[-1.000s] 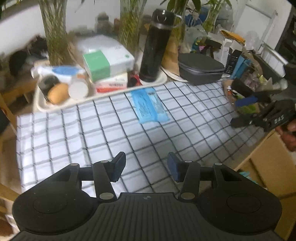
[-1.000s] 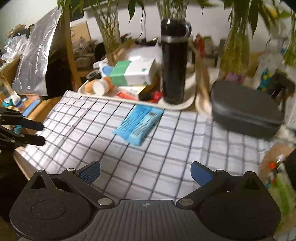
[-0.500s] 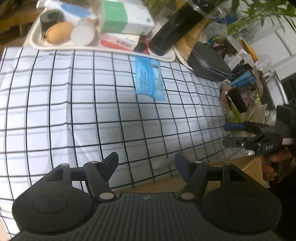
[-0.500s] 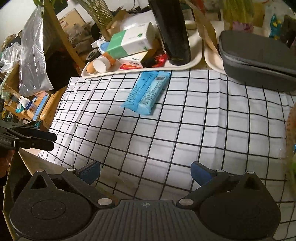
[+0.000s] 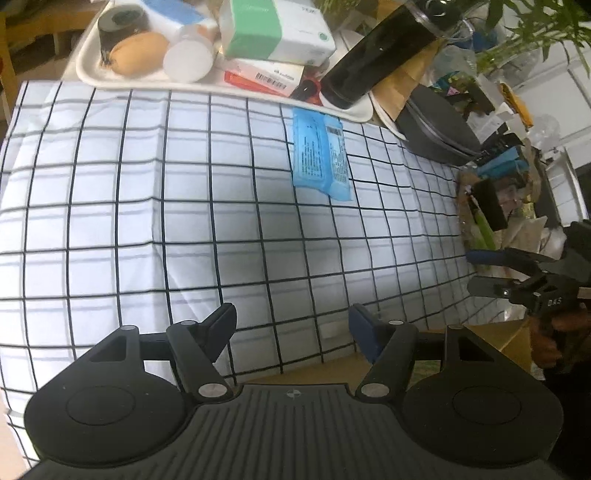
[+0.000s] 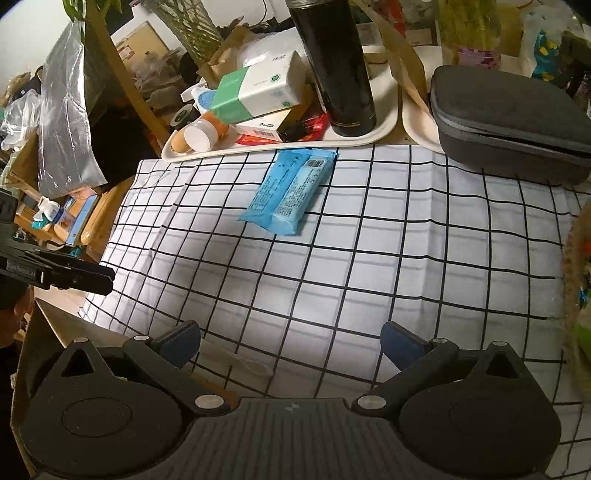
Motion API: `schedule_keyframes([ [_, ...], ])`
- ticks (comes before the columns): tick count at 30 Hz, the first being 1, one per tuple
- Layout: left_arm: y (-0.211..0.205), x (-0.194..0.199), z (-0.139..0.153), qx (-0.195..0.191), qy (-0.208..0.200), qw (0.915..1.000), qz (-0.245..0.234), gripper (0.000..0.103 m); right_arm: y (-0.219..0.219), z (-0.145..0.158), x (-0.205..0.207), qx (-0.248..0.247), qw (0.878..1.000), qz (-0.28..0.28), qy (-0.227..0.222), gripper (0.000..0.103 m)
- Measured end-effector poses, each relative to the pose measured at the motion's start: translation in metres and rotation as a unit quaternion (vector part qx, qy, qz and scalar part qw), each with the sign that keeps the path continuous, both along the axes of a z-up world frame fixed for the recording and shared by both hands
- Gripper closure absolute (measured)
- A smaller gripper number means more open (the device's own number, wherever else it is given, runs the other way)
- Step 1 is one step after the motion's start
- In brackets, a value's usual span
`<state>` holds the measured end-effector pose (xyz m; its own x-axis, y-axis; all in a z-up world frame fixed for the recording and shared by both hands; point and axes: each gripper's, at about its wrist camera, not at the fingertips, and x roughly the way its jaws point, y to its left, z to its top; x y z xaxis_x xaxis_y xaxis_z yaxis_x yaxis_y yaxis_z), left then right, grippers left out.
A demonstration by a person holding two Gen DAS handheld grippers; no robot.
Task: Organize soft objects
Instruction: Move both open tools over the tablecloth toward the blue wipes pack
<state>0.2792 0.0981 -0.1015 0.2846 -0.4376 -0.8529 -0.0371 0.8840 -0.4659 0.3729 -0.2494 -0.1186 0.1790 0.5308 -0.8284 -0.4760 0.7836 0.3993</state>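
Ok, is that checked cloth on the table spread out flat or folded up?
Spread out. The checked cloth lies as one open layer across the table, showing only fold creases, with the blue packet resting on top.

1. Lived-in home, judging by a table under a checked cloth (image 6: pixel 369 258).
2. At 12 o'clock, a cream tray (image 6: pixel 384 125) crowded with a tissue box (image 6: pixel 258 90) and black flask (image 6: pixel 332 66).
3. Houseplants (image 5: pixel 532 33) behind; plastic bags (image 6: pixel 62 110) at 10 o'clock.

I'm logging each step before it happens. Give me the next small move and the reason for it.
Probably lower both grippers to the near edge of the checkered cloth. The left gripper and right gripper both hover open and empty over that hem, and only the blue packet lies on the cloth, at its far side.
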Motion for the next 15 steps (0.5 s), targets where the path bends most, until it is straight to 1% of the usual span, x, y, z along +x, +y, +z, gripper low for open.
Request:
schedule_keyframes([
  [2, 0.000, 0.000, -0.002, -0.007, 0.005, 1.0000, -0.001, 0.037, 0.001, -0.002, 0.003, 0.000, 1.000, -0.003, 0.007, 0.000],
  [4, -0.001, -0.001, -0.001, -0.002, 0.004, 1.0000, -0.002, 0.037, 0.002, -0.003, 0.005, 0.004, 1.000, -0.002, 0.013, 0.001],
  [6, -0.002, -0.002, 0.001, 0.004, -0.003, 1.0000, -0.004, 0.037, 0.006, -0.004, 0.006, 0.006, 1.000, 0.012, 0.011, 0.003],
  [7, -0.002, -0.002, 0.002, 0.006, -0.006, 1.0000, -0.003, 0.037, 0.008, -0.005, 0.006, 0.006, 1.000, 0.024, 0.006, 0.007],
  [11, -0.001, -0.002, 0.004, 0.017, -0.013, 0.9998, 0.001, 0.037, 0.015, -0.013, 0.012, 0.008, 0.996, 0.089, -0.008, 0.016],
  [13, -0.001, -0.002, 0.005, 0.022, -0.019, 0.9996, -0.001, 0.037, 0.017, -0.023, 0.019, 0.021, 0.991, 0.130, -0.005, 0.025],
  [15, 0.000, -0.002, 0.006, 0.024, -0.019, 0.9995, 0.003, 0.037, 0.017, -0.034, 0.026, 0.042, 0.985, 0.170, 0.003, 0.028],
])
